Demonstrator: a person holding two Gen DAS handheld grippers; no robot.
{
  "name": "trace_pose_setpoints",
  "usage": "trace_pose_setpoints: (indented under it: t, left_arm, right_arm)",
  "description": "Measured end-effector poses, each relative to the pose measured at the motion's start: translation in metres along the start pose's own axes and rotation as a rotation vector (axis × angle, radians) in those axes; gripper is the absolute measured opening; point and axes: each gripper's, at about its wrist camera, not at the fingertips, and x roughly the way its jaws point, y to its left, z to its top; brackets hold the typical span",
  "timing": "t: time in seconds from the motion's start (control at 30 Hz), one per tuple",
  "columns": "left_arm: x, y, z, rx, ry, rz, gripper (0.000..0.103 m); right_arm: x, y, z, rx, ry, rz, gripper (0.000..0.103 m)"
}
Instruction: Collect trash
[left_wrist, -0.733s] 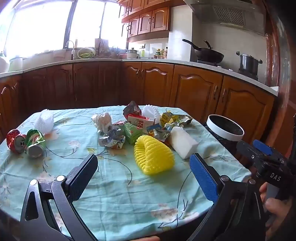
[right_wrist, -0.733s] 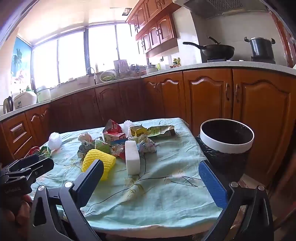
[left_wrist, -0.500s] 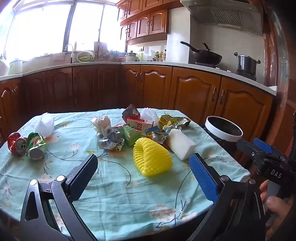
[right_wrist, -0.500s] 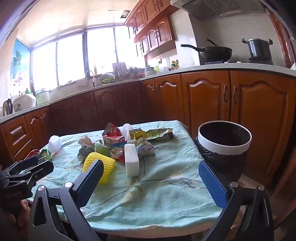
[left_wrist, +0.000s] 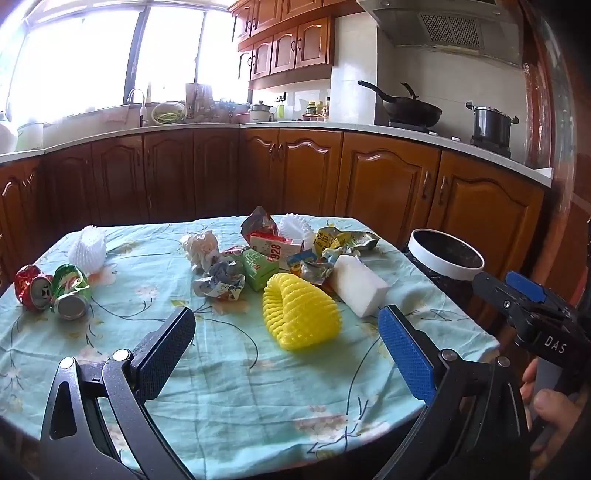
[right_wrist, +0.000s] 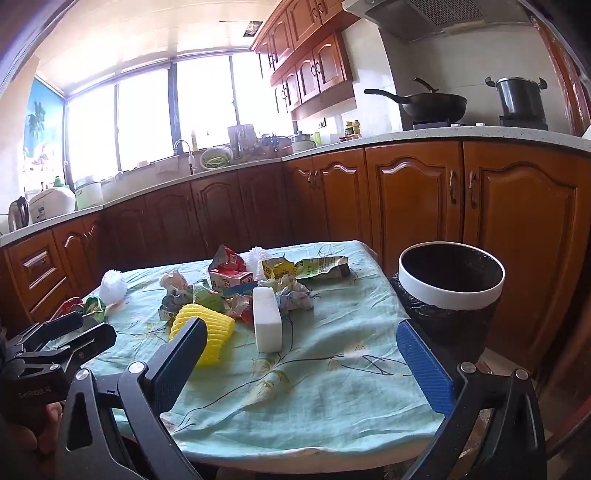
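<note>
Trash lies on a table with a light green cloth (left_wrist: 229, 373): a yellow foam net (left_wrist: 300, 315), a white foam block (left_wrist: 359, 285), crumpled paper (left_wrist: 218, 282), a green carton (left_wrist: 258, 269), a red and white carton (left_wrist: 269, 244), wrappers (left_wrist: 343, 240), a white foam net (left_wrist: 88, 248) and two crushed cans (left_wrist: 51, 290). A black bin with a white rim (right_wrist: 451, 280) stands off the table's right side. My left gripper (left_wrist: 286, 350) is open and empty above the near edge. My right gripper (right_wrist: 301, 363) is open and empty, near the table's right corner.
Wooden kitchen cabinets (left_wrist: 295, 177) and a counter run behind the table. A wok (left_wrist: 406, 107) and a pot (left_wrist: 491, 123) sit on the stove at the right. The right gripper also shows in the left wrist view (left_wrist: 524, 306), beside the bin.
Both views have tilted up slightly, so the table and trash sit lower in frame. Both grippers stay open and nothing was picked up.
</note>
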Motion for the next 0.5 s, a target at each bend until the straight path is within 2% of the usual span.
trace_pose_setpoints:
  t: [0.5]
  left_arm:
    - [-0.0016,-0.0007,0.0,-0.001,0.002,0.002,0.102]
  right_arm:
    - [0.0033,0.0027,-0.0013,-0.001,0.005,0.006,0.103]
